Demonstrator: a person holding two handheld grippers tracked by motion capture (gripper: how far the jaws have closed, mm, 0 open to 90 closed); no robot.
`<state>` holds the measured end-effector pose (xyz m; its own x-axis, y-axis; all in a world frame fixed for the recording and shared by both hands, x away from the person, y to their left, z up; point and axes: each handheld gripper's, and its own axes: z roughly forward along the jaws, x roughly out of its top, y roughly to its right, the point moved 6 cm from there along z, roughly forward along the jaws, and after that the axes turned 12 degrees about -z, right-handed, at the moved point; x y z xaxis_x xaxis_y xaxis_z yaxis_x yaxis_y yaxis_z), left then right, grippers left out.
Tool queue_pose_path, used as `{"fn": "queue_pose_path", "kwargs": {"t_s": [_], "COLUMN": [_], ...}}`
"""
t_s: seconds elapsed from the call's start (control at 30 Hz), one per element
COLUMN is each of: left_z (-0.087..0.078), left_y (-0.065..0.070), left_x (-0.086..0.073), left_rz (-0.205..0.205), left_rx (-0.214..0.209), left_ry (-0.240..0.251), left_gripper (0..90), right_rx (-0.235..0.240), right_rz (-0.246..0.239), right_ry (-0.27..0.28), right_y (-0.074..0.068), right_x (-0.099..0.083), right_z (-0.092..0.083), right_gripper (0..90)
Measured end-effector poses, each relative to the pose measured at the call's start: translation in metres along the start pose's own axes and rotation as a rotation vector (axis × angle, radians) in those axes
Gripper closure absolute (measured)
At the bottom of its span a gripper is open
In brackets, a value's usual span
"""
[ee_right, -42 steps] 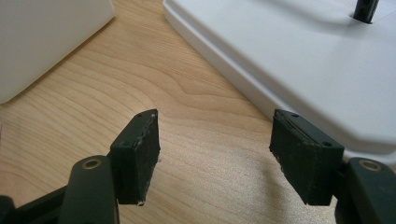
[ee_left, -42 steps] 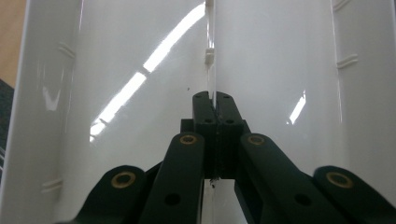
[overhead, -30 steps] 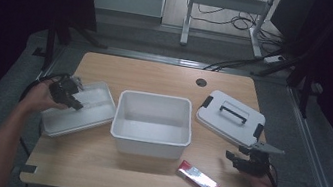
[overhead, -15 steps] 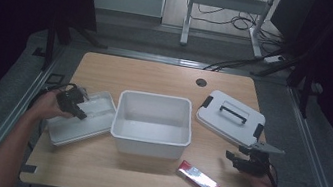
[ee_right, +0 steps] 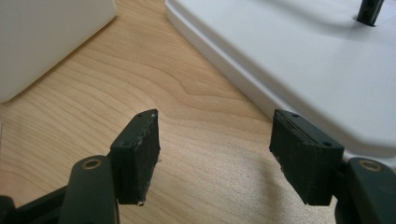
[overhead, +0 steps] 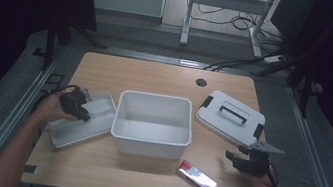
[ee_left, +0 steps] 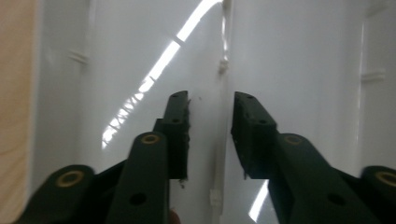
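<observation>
Two grippers are seen at opposite ends of the wooden surface (overhead: pixel 157 77). The left gripper (overhead: pixel 77 106), at the middle left of the high view, is held down over a shallow white tray (overhead: pixel 80 119) that lies just beside the empty white bin (overhead: pixel 152 123). In the left gripper view its fingers (ee_left: pixel 177 135) are parted by a narrow gap, with a thin raised rib of the tray running between them; whether the rib is actually pinched cannot be told.

The right gripper (overhead: pixel 239 159), at the lower right of the high view, is held low over bare wood near the white lid (overhead: pixel 230 117) with the black handle. Its fingers (ee_right: pixel 140 149) are spread wide and nothing is held. A red packet (overhead: pixel 198 178) lies at the lower centre, apart from both grippers.

The work is judged to be at an early stage: the lid is already off, nothing is yet packed in the bin, and the tray and packet are left outside it.
</observation>
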<state>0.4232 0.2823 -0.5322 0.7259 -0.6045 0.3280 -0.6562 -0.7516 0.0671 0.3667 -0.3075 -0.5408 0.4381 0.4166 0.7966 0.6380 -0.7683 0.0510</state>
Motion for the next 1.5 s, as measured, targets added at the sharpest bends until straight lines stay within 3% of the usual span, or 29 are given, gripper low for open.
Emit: {"fn": "queue_pose_path", "kwargs": {"t_s": [0.17,0.2,0.3,0.47,0.57,0.67,0.8,1.07,1.17,1.33,1.5], "left_z": [-0.018,-0.023,-0.030,-0.031,-0.032,-0.032,-0.034,-0.033,-0.030,-0.030,-0.025], "left_y": [0.003,0.003,0.005,0.008,0.006,0.007,0.012,0.015,0.017,0.022,0.021], "left_x": [-0.002,-0.003,-0.008,-0.017,-0.022,-0.026,-0.028,-0.027,-0.030,-0.034,-0.036], "left_rz": [-0.020,-0.026,-0.047,-0.069,-0.091,-0.091,-0.076,-0.074,-0.080,-0.089,-0.106], "left_rx": [0.052,0.071,0.084,0.093,0.118,0.145,0.145,0.128,0.121,0.113,0.128], "left_ry": [0.050,0.080,0.117,0.146,0.173,0.198,0.232,0.251,0.246,0.246,0.223], "left_gripper": [51.5,50.0,45.3,42.8,42.7,42.6,42.3,41.0,39.6,37.3,37.2], "right_rx": [0.001,0.002,0.008,0.014,0.024,0.028,0.021,0.032,0.061,0.104,0.158], "right_rz": [-0.005,-0.008,-0.024,-0.040,-0.073,-0.101,-0.149,-0.216,-0.249,-0.322,-0.353], "right_ry": [0.014,0.016,0.022,0.011,-0.007,-0.021,-0.044,-0.080,-0.088,-0.146,-0.198], "right_y": [-0.001,-0.001,-0.004,-0.009,-0.017,-0.024,-0.032,-0.048,-0.059,-0.083,-0.101], "right_x": [0.004,0.005,0.007,0.009,0.013,0.018,0.028,0.053,0.061,0.060,0.058], "right_z": [-0.003,-0.004,-0.004,-0.003,-0.001,-0.001,-0.004,-0.008,-0.011,-0.015,-0.016], "right_gripper": [32.8,32.8,32.8,32.5,32.0,31.7,30.9,29.8,29.3,28.7,28.7]}}
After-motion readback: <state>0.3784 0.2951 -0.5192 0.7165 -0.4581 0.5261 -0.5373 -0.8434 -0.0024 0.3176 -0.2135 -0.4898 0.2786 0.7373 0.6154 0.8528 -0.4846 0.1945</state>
